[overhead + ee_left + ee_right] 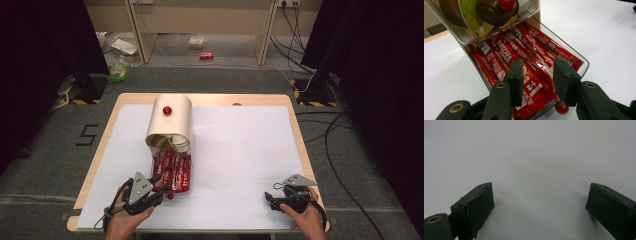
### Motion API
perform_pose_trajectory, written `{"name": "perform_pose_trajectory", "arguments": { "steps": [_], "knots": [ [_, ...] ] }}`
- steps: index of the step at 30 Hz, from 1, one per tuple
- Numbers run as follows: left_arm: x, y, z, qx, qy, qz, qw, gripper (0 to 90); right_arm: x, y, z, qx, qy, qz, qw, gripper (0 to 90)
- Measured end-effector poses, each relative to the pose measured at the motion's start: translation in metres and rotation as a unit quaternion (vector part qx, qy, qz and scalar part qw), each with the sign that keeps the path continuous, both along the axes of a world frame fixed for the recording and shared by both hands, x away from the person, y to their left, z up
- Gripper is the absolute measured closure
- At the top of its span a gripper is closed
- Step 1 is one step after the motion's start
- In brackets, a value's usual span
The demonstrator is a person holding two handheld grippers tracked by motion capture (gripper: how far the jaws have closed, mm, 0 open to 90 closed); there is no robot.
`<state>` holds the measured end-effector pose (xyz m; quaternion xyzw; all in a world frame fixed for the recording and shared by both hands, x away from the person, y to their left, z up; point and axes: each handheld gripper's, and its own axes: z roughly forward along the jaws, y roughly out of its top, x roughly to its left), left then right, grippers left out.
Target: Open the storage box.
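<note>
Hovering just over the pulled-out drawer, the left gripper is spreading its jaws above the red sachets; none lifted yet. Well right of the drawer, the right gripper is idling, jaws wide.

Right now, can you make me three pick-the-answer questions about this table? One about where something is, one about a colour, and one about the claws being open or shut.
1. Where is the left claw?
A. over the open drawer of coffee sticks
B. on the floor
C. on top of the box

2. What colour is the knob on the cream box?
A. blue
B. red
C. green

3. How is the right claw?
A. shut on a stick
B. shut on nothing
C. open

Answers: 1 A, its jaws stand just above the sticks. 2 B, the round knob is red. 3 C, its jaws stand wide apart over the bare white tabletop.
</note>
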<state>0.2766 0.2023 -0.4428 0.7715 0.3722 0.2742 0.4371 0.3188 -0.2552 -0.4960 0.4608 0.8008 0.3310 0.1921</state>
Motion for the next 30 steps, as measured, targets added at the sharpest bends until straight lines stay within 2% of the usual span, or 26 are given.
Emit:
{"name": "perform_pose_trajectory", "arguments": {
  "steps": [13,21,30],
  "knots": [
    [0.015,0.003,0.000,-0.003,0.007,0.031,0.9995,59.5,0.000,0.000,0.000,0.000,0.000,0.000,1.0000,7.9],
    [0.024,-0.002,0.000,-0.012,0.015,0.038,0.9991,59.8,0.000,0.000,0.000,0.001,0.000,0.000,1.0000,7.9],
    [0.031,-0.008,-0.002,-0.013,0.019,0.045,0.9987,59.2,0.000,0.000,0.000,0.000,0.000,0.000,1.0000,7.9]
  ]
}}
